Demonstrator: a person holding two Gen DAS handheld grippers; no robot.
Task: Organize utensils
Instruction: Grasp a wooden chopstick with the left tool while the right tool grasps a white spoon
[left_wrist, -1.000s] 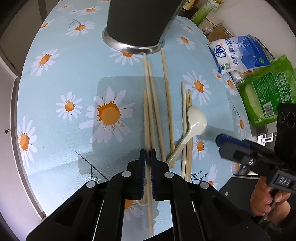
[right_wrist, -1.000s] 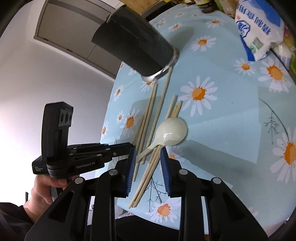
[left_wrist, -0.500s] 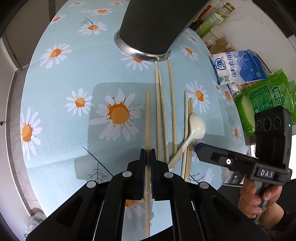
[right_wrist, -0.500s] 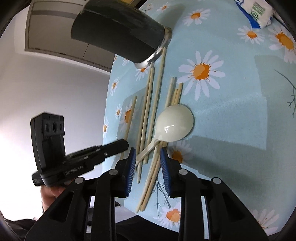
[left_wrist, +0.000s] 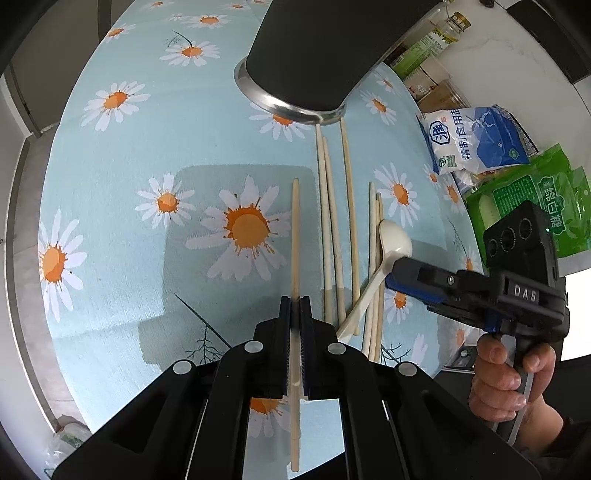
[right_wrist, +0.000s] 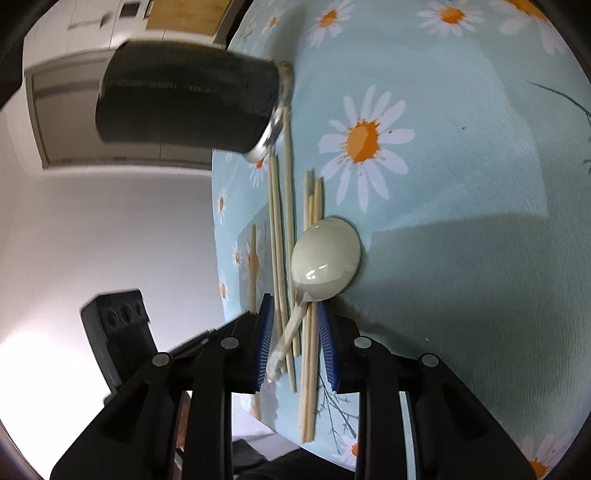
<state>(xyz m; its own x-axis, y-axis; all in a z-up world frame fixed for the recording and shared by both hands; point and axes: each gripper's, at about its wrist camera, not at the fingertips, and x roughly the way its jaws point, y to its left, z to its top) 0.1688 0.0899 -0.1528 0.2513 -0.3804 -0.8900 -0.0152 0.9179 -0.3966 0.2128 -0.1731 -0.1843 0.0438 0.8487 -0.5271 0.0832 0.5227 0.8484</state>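
Your left gripper has its fingers pressed together on one wooden chopstick, lifted clear of the rest and pointing toward the dark holder, a cylinder with a metal rim at its base standing toward the far edge of the table. Your right gripper has its fingers narrowly parted, set to either side of the handle of the white spoon and some of the chopsticks under it, near the table's near edge; whether they press on anything yet cannot be told. From the left wrist view, three loose chopsticks lie side by side with their far ends touching or just beside the holder's base, and a second bundle lies beneath the spoon. The holder's inside is out of sight, so you cannot tell whether anything has gone in. By the look of it, the job is at an early stage: one chopstick is in hand, while the spoon and every other chopstick remain on the table, waiting to be gathered and stood in the holder.
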